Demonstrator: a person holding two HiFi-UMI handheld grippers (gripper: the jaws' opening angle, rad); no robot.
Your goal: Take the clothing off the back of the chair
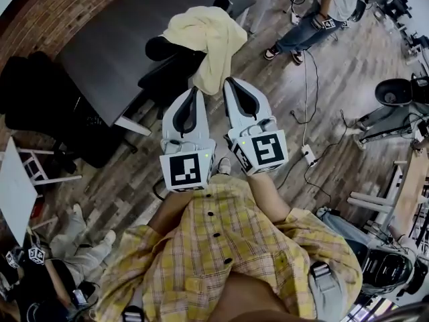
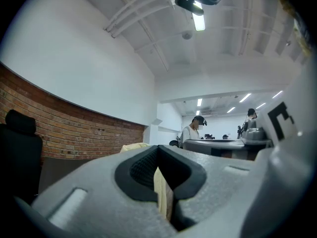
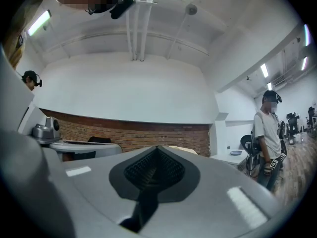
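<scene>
Here, the yellow cloth (image 1: 204,35) hangs draped over the back of the black chair (image 1: 167,72) beside the dark desk (image 1: 107,45). The left tongs (image 1: 194,91) pinch its lower edge. The right tongs (image 1: 232,82), just beside, are closed on nothing.

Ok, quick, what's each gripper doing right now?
Left gripper: closed on a fold of the pale yellow clothing.
Right gripper: closed, nothing between its jaws.
</scene>
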